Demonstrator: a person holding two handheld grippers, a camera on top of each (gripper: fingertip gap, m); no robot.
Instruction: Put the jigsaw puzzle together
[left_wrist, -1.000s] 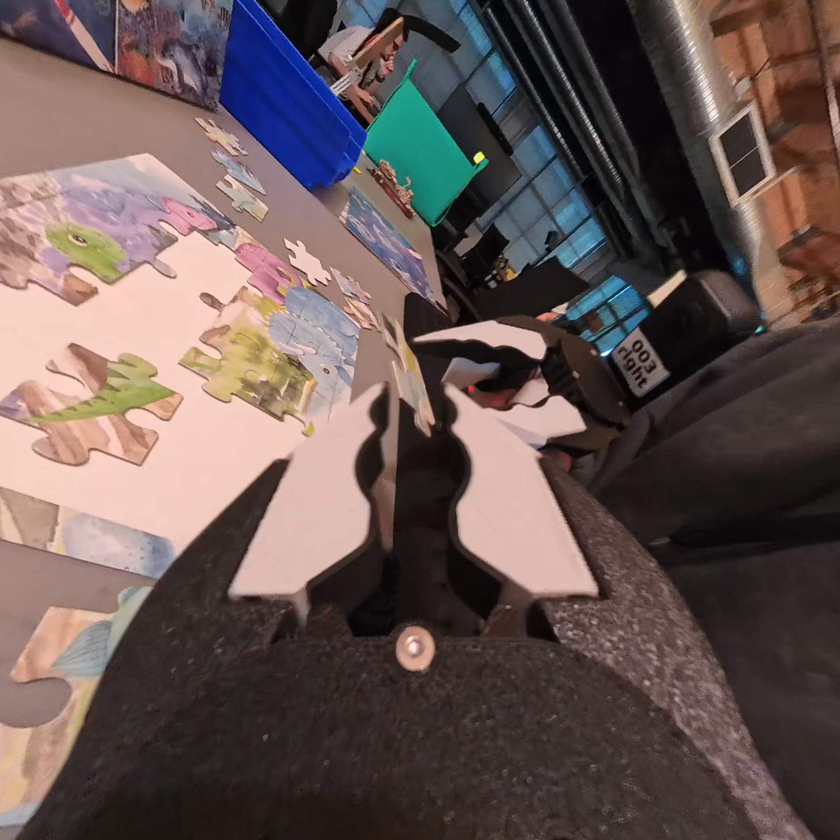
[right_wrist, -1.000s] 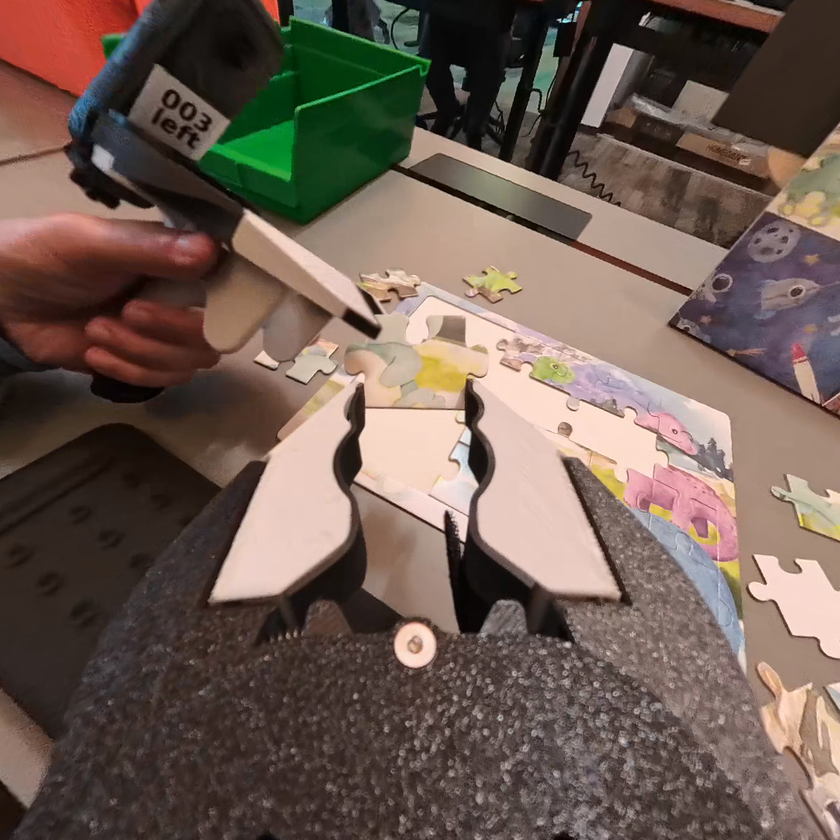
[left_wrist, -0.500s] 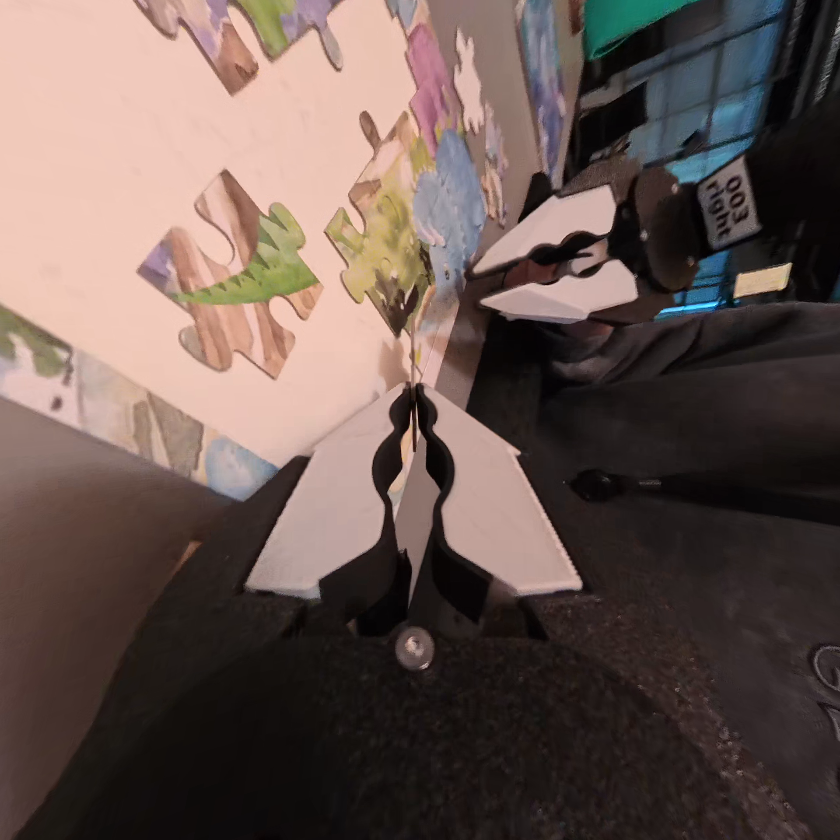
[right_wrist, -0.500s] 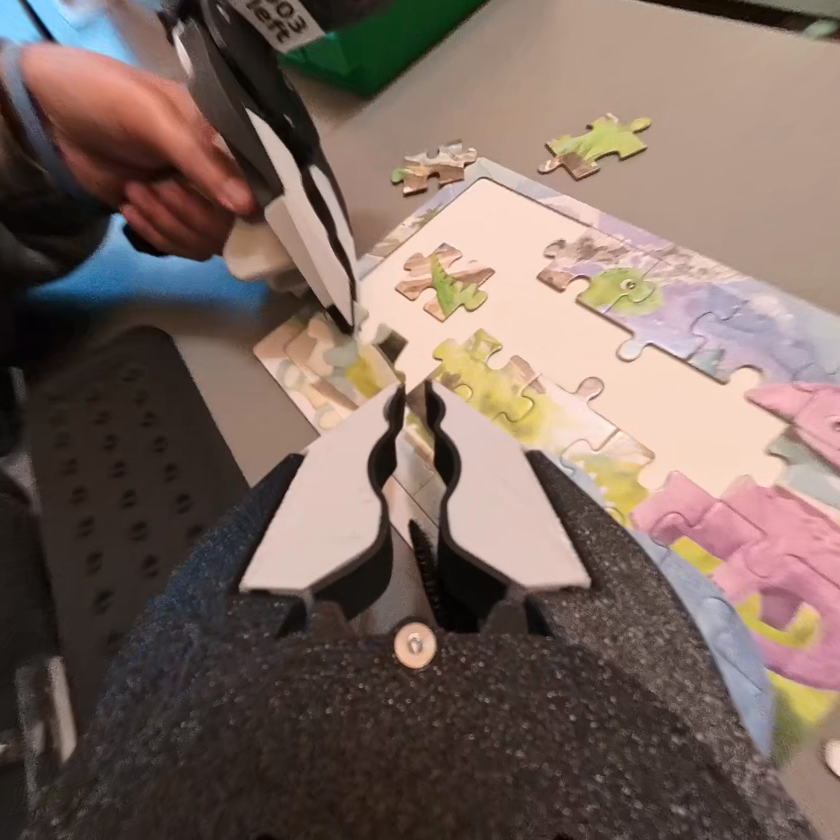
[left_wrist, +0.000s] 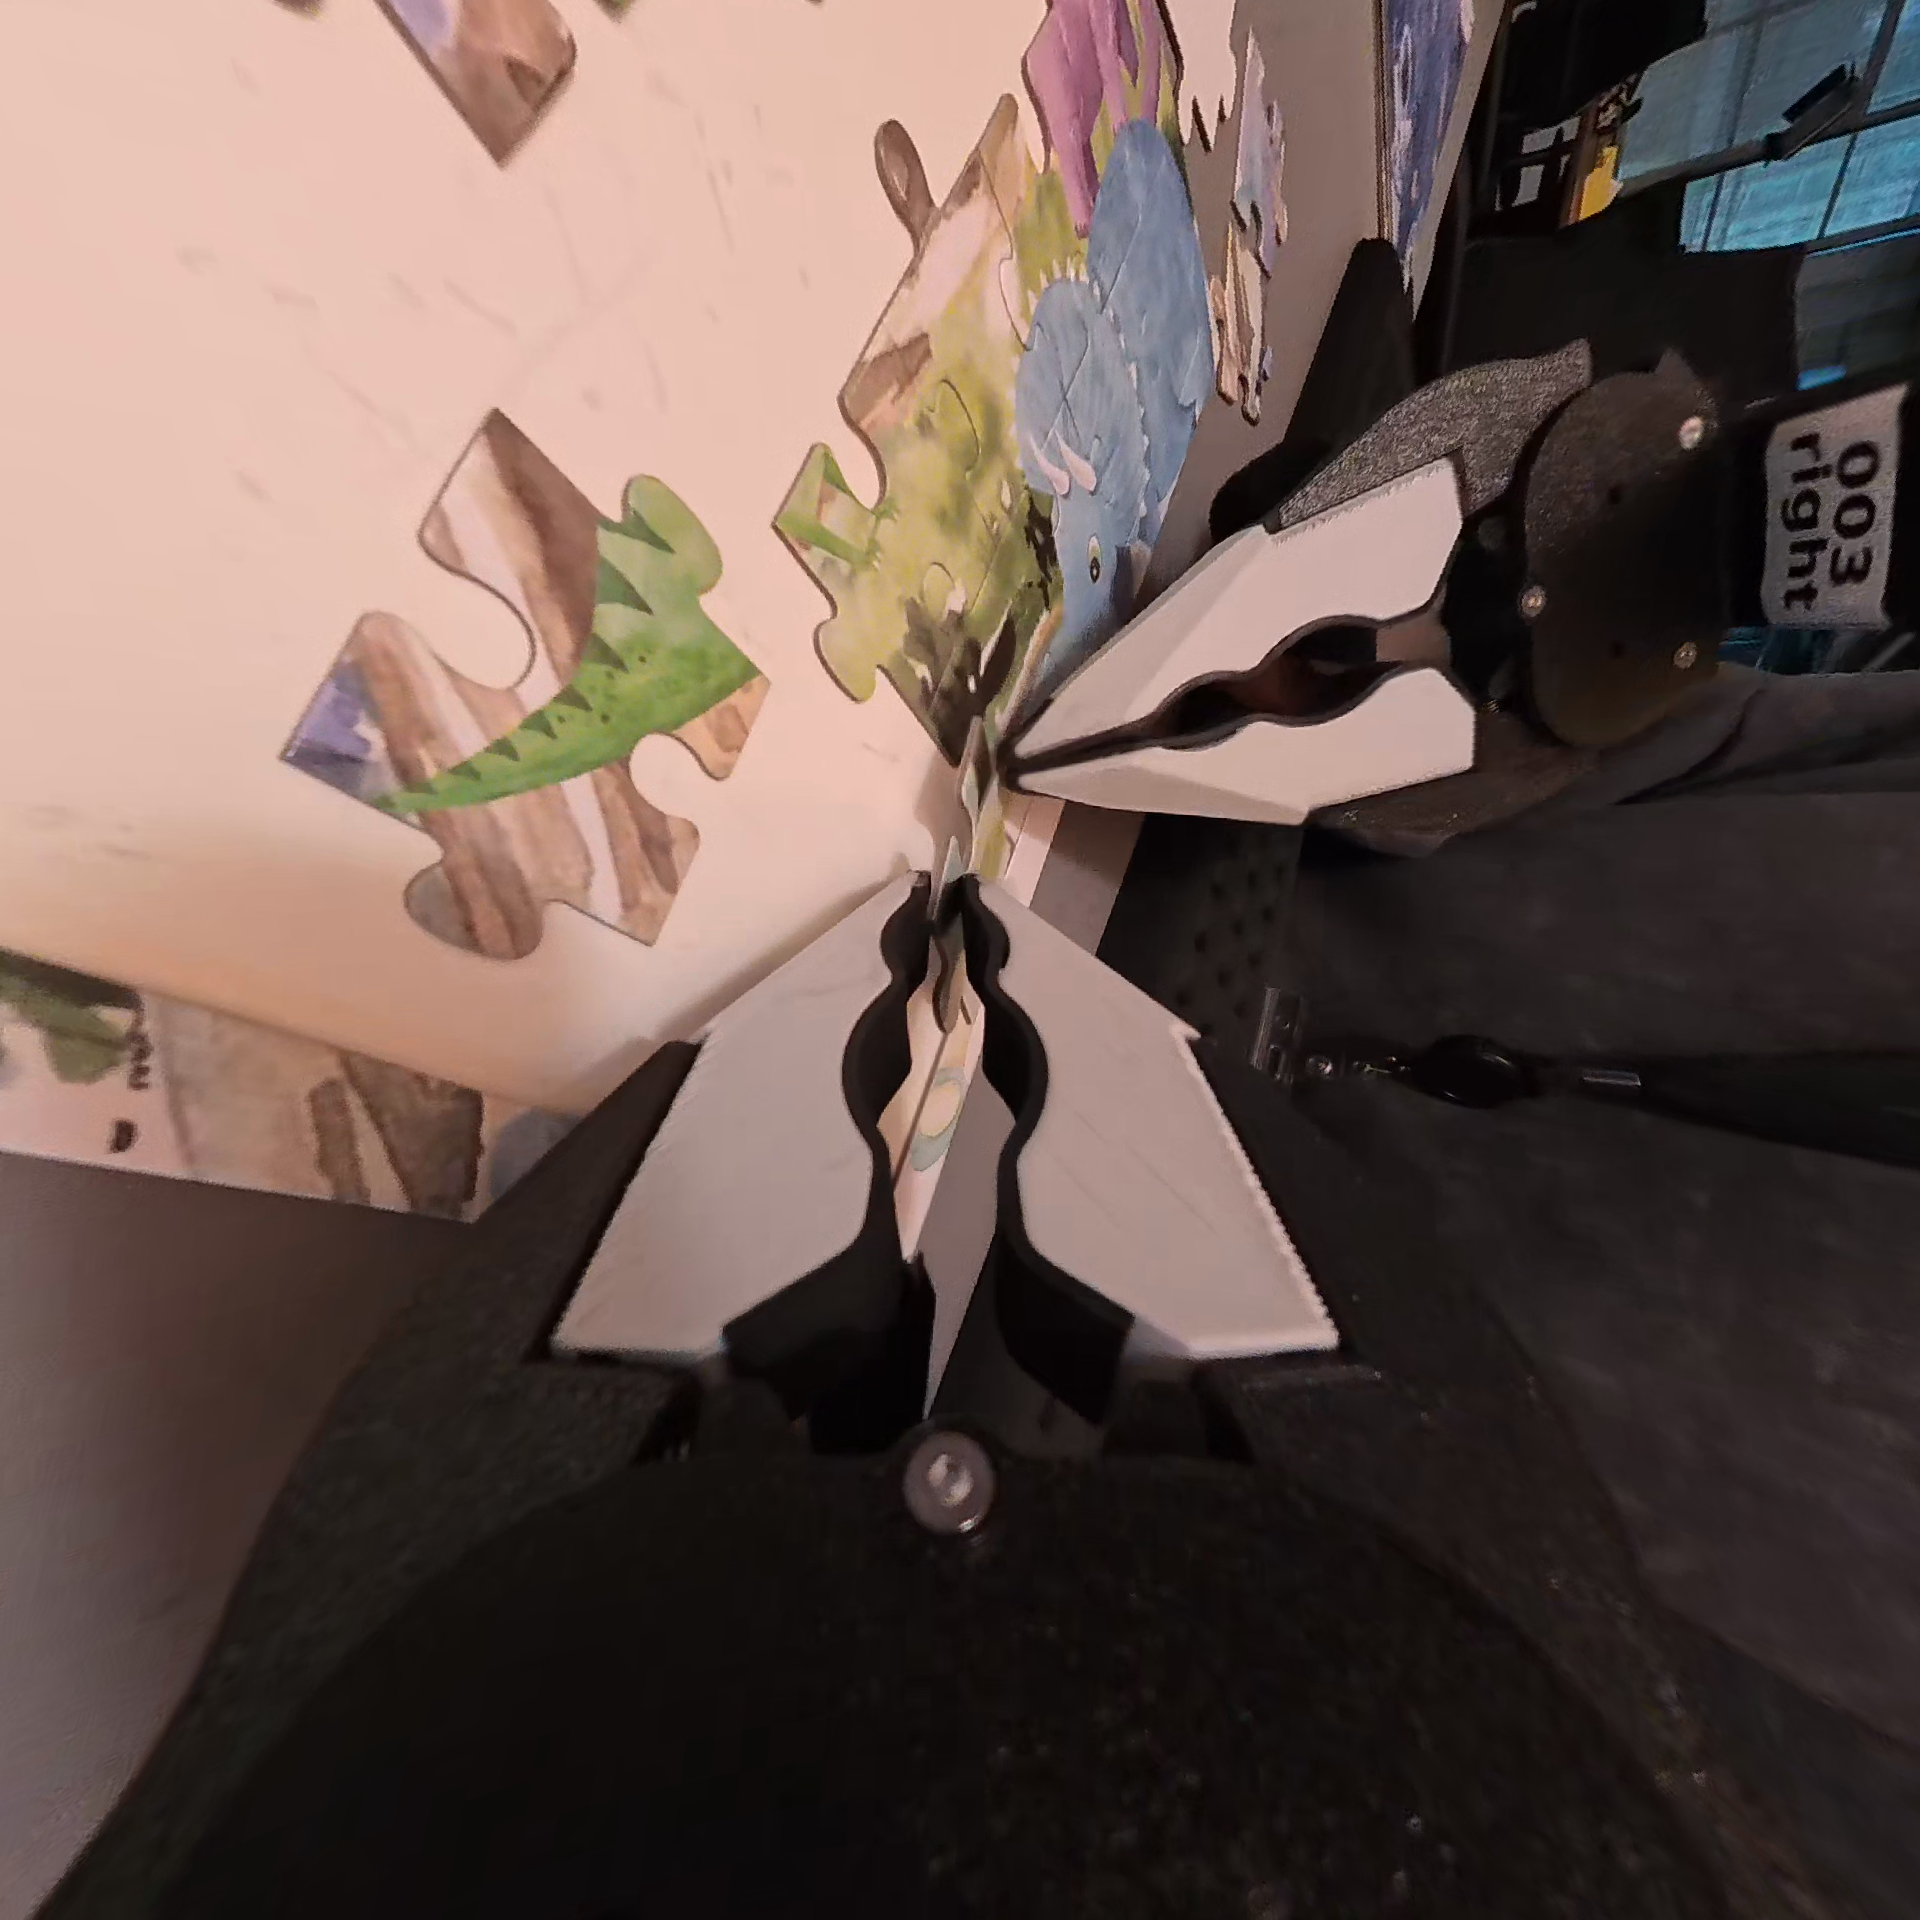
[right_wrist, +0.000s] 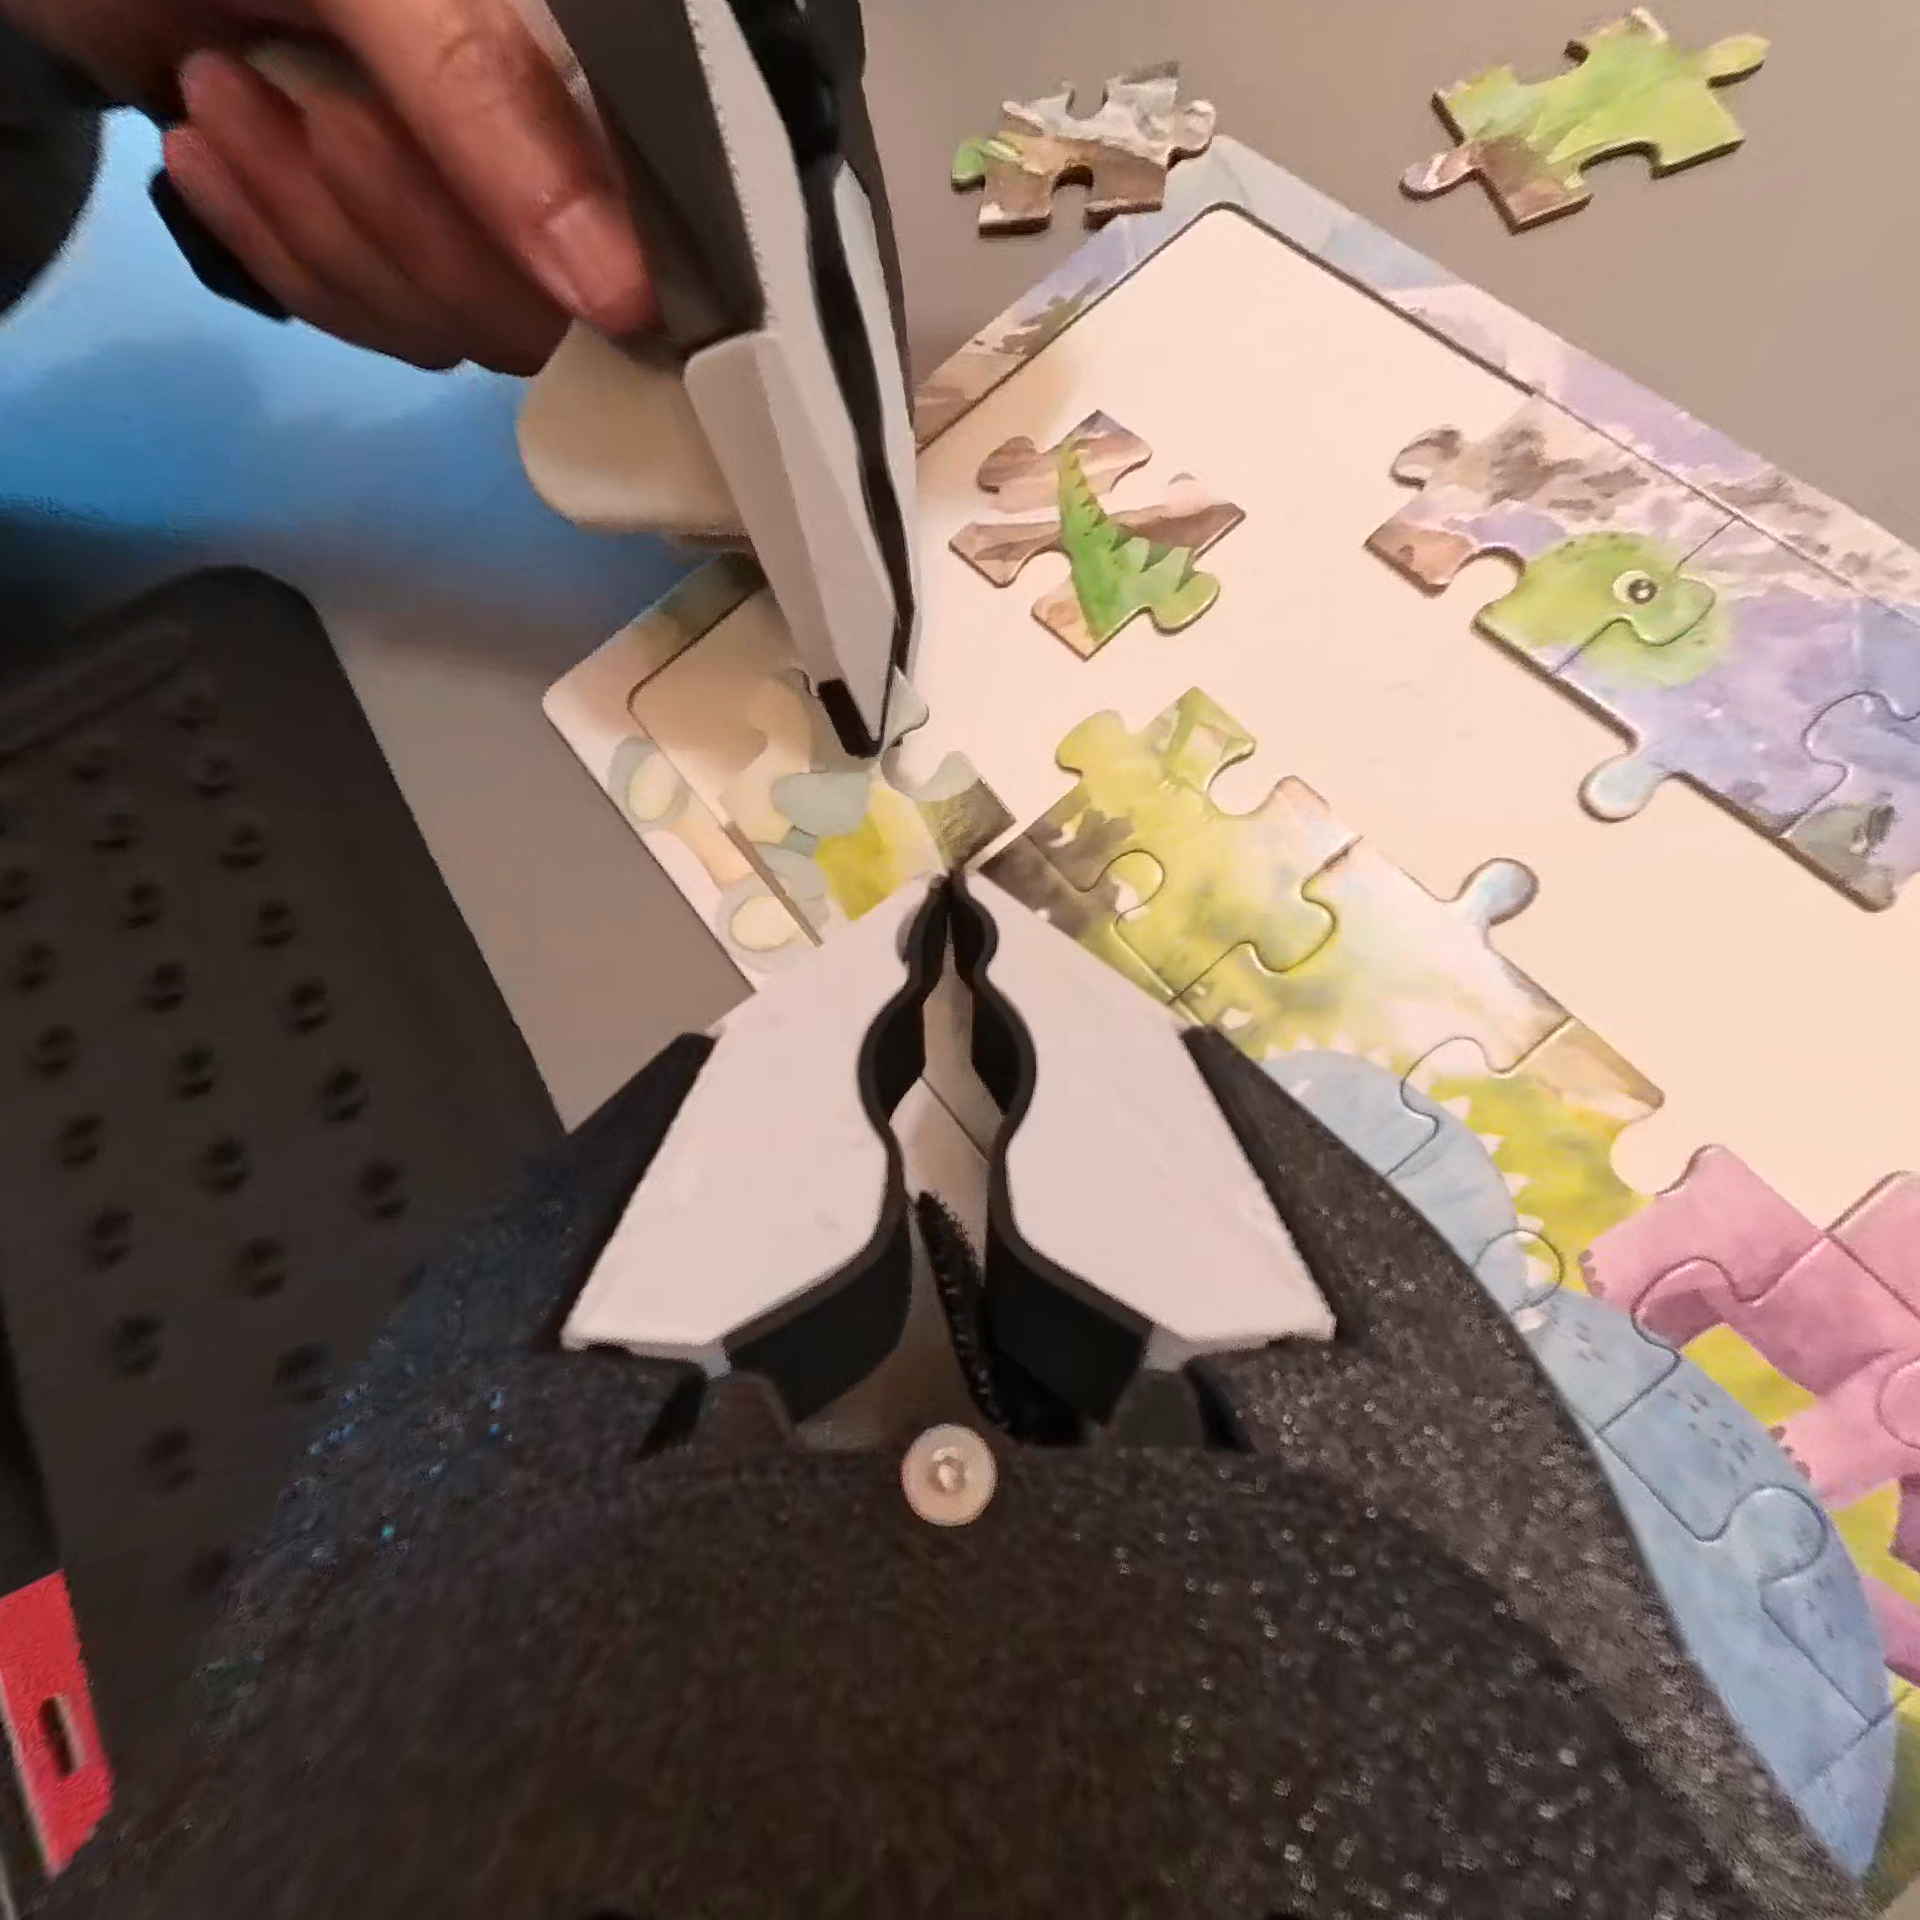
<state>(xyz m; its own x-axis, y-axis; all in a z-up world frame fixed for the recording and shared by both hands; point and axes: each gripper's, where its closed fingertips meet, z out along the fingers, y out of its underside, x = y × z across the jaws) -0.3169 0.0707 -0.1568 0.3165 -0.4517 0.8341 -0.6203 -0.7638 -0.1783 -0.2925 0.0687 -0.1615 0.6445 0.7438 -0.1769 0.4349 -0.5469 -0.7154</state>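
my left gripper (left_wrist: 943, 891) has its two white fingers nearly together, pinching the thin edge of a pale puzzle piece (right_wrist: 831, 800) that sits at the near corner of the puzzle tray (right_wrist: 1351, 343). my hand (right_wrist: 384, 177) wraps the handle above it. my right gripper (right_wrist: 948, 883) has its fingers drawn in until the tips almost meet, and those tips press at the same piece's opposite edge, right beside the joined green pieces; whether they actually grip it i cannot tell.

inside the tray i count one loose piece with a green spiked tail (right_wrist: 1107, 545) lying alone on the bare cream floor, apart from everything. a joined patch with a green dinosaur head on purple (right_wrist: 1662, 634) runs along the far rim. a larger joined block of green, blue and pink (right_wrist: 1299, 935) fills the near side. two loose pieces (right_wrist: 1081, 145) lie on the grey table (right_wrist: 1299, 94) beyond the tray's far corner.

the middle of the tray is open cream board between the two joined areas. the tray's near corner lies close to the table edge, with a dark perforated mat (right_wrist: 208, 935) below.
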